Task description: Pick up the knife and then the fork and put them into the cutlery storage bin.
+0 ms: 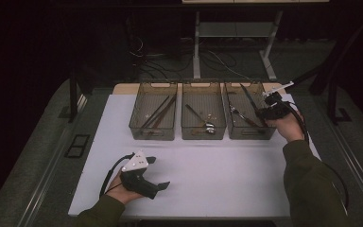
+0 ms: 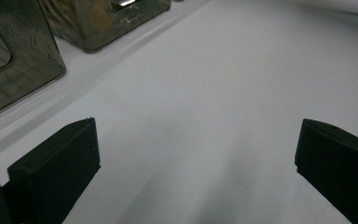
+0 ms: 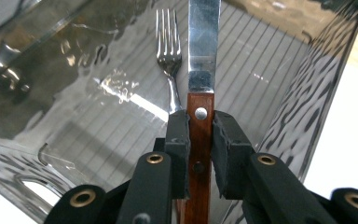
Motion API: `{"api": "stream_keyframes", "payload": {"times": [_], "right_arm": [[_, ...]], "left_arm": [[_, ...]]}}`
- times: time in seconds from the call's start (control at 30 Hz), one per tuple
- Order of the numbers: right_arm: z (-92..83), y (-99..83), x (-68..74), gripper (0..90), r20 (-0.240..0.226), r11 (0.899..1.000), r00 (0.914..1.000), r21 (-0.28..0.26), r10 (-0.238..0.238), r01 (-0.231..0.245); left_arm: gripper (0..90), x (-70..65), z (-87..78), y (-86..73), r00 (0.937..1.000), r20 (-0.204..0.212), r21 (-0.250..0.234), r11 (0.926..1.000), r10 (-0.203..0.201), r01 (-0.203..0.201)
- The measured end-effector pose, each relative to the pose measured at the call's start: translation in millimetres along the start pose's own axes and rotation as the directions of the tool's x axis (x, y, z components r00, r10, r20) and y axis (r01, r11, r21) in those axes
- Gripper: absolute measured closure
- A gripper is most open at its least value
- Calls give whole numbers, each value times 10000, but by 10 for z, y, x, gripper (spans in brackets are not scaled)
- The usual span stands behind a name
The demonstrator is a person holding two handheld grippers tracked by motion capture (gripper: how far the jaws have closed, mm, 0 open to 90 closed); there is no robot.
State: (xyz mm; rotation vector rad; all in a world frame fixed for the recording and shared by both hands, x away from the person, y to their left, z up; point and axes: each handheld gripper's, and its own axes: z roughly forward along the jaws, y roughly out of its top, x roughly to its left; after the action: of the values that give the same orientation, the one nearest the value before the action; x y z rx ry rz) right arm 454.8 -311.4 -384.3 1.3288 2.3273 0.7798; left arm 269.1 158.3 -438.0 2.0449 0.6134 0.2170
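Note:
My right gripper [image 3: 200, 135] is shut on the brown wooden handle of a knife [image 3: 203, 56], its steel blade pointing into the right-hand clear bin [image 1: 246, 113]. A fork [image 3: 170, 51] lies on that bin's ribbed floor just beside the blade. In the high view the right gripper [image 1: 264, 109] hovers over the bin's right wall with the knife [image 1: 248, 98] slanting across the bin. My left gripper [image 1: 156, 172] rests low over the white mat near the front, jaws wide open with nothing between them; its black fingers [image 2: 56, 172] frame bare mat.
Three clear bins stand in a row at the back of the white mat [image 1: 208, 175]: the left one [image 1: 153, 116] holds chopsticks, the middle one [image 1: 203, 116] holds spoons. Table legs and cables lie beyond the table in the dark.

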Motion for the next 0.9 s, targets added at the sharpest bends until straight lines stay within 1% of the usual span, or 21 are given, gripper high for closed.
{"api": "stream_keyframes", "payload": {"times": [0.13, 0.17, 0.2, 0.3, 0.4, 0.5, 0.53, 0.57, 0.67, 0.77, 0.9], "right_arm": [[50, -6, 8, 771, 90, 9993, 9999, 359, -52, 49], [66, -10, 8, 771, 134, 9992, 9998, 378, -126, 121], [79, -11, 15, 771, 137, 9986, 9999, 524, -69, 61], [116, -8, 33, 768, 163, 9966, 9996, 800, -209, 195], [148, -10, 47, 756, 222, 9951, 9993, 941, -316, 294], [138, -2, 50, 682, 190, 9974, 9996, 702, -203, 190], [131, 1, 48, 658, 263, 9978, 9993, 624, -248, 231], [121, 2, 45, 640, 246, 9985, 9995, 511, -197, 184], [90, 3, 37, 564, 22, 9996, 10000, 272, 37, -37], [57, 0, 37, 509, -189, 9999, 9998, 103, 100, -98], [-6, -13, 30, 459, -711, 9985, 9964, -269, 466, -486]], "left_arm": [[0, -2, 0, -1, 10000, -7, -58, 10000, -21, 21], [0, 0, -1, 0, 10000, -2, -12, 10000, -11, 11], [0, 0, 0, 0, 10000, -9, 6, 10000, 1, -1], [0, -2, 1, 0, 10000, -4, 2, 10000, -3, 3], [0, 0, 0, -2, 10000, -7, -39, 10000, -10, 10], [0, -1, -1, 0, 10000, -2, 9, 10000, -4, 4], [0, -2, -1, 0, 10000, 0, 3, 10000, -6, 6], [0, -2, -2, 0, 10000, 3, -6, 10000, -5, 5], [0, 0, 1, -2, 10000, -9, -29, 10000, -6, 6], [0, 0, -1, 0, 10000, -2, 29, 10000, 16, -16], [0, 1, -1, 0, 10000, -3, 34, 10000, 14, -14]]}}
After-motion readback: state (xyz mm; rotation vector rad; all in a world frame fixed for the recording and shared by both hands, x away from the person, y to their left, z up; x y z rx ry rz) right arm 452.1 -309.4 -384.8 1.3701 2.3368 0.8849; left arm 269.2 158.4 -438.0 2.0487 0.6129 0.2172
